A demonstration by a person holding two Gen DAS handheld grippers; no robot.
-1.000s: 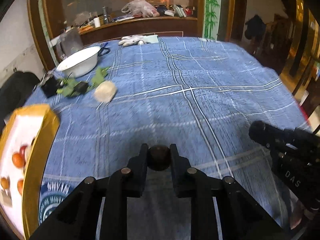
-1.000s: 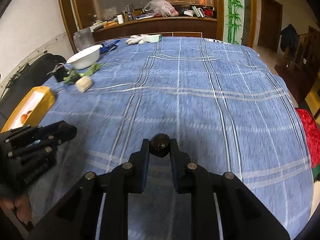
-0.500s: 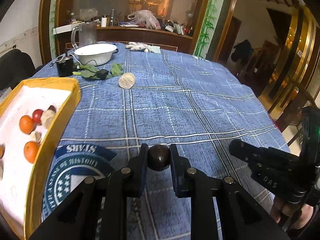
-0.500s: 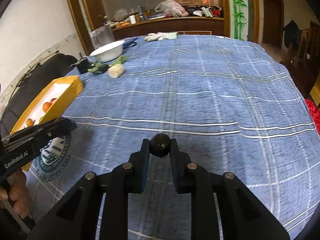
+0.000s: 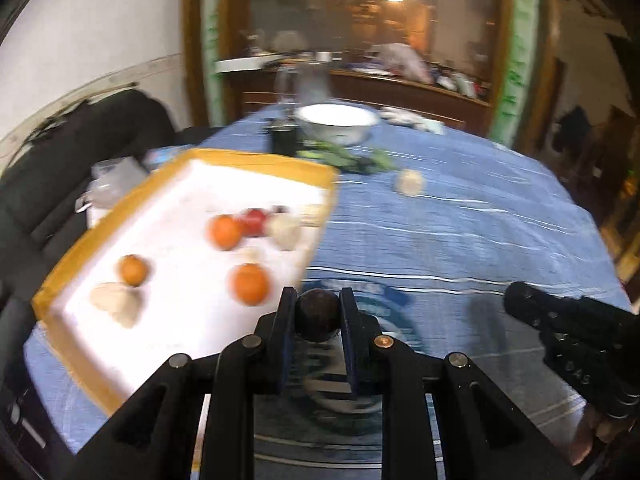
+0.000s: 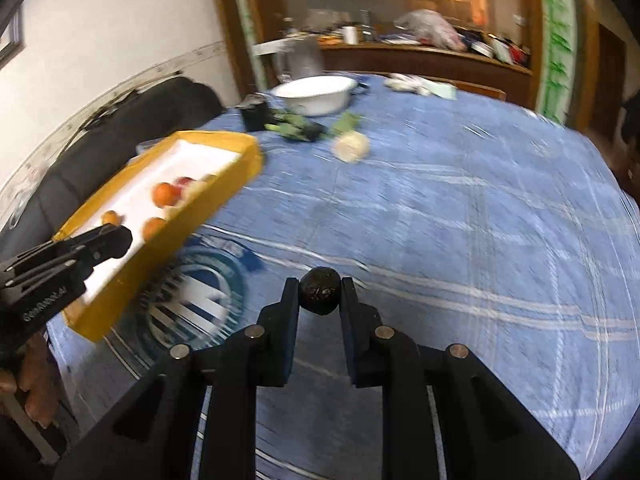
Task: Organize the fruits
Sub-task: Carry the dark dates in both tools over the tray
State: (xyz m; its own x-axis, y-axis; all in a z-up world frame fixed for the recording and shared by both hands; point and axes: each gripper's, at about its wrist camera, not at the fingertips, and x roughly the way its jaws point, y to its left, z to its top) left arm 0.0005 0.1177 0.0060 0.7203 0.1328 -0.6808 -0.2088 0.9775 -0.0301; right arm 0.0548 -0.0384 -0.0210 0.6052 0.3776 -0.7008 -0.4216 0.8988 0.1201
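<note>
Dark fruit sits clamped between left gripper fingertips beside tray.

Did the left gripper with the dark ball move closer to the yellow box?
Yes. The left gripper has swung left toward the yellow box: in its own view the box was at the left edge, and now its corner lies just beyond the jaws.

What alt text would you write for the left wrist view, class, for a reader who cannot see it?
The left gripper grips a dark round fruit beside a yellow-rimmed tray holding oranges and other fruit on a blue checked tablecloth. A white bowl sits beyond.
</note>
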